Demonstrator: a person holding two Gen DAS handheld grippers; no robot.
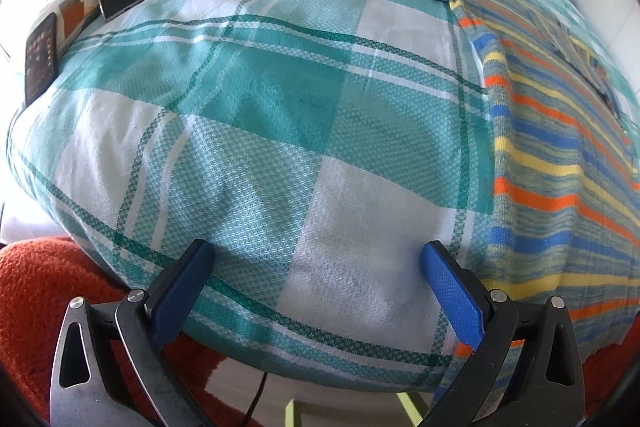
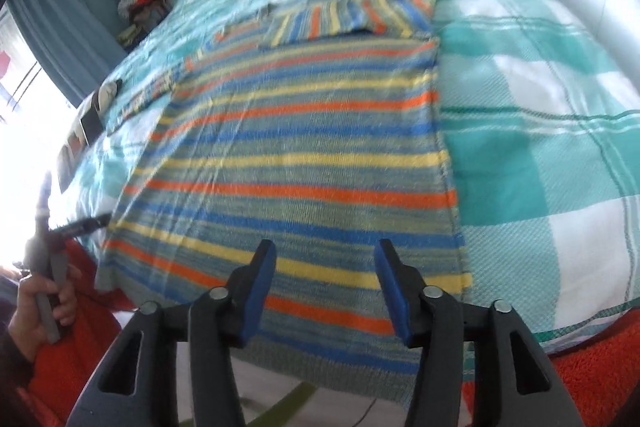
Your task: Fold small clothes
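Hovering with both pairs of jaws wide open and empty, I see the striped sweater (image 2: 296, 163) flat on the bed (image 1: 248, 131), stretching toward 12 o'clock from my right gripper (image 2: 326, 285), at 2 o'clock from my left gripper (image 1: 316, 287).

Bed (image 1: 280, 115) under a teal and white checked cover, orange rug (image 1: 36, 291) on the near floor, blue curtain (image 2: 60, 11) beside a bright window far left, white walls
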